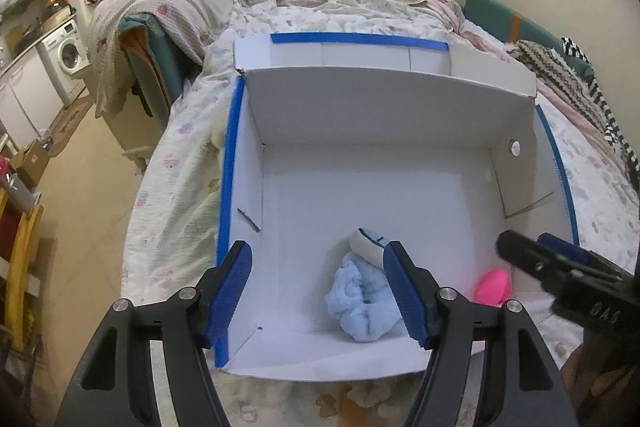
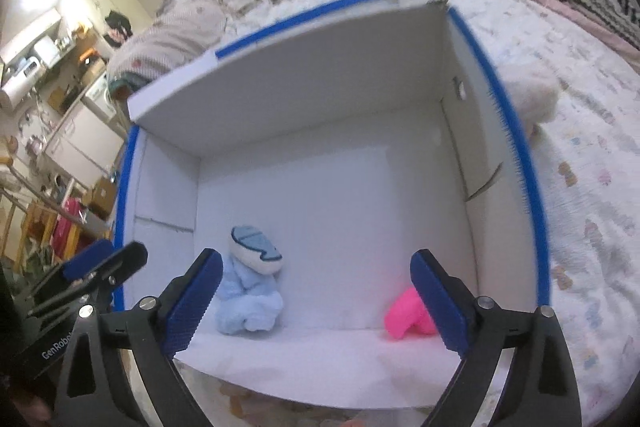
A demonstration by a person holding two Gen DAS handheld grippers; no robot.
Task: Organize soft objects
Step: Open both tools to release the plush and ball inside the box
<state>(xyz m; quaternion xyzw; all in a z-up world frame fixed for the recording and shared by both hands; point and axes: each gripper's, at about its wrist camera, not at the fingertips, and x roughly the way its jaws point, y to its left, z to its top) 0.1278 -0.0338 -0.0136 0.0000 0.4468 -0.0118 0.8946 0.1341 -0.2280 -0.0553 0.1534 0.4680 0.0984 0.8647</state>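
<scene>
Both grippers, left (image 1: 318,293) and right (image 2: 316,301), hovered with jaws wide and empty over the box (image 1: 360,107). A blue toy (image 1: 362,301) and pink toy (image 1: 494,285) lay inside, apparently already sorted there.

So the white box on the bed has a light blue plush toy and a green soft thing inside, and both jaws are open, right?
Nearly. The second soft thing is bright pink, not green, as the right wrist view shows. The rest holds: it lies with the light blue plush toy in the white box on the bed, and both grippers' jaws stand open.
</scene>
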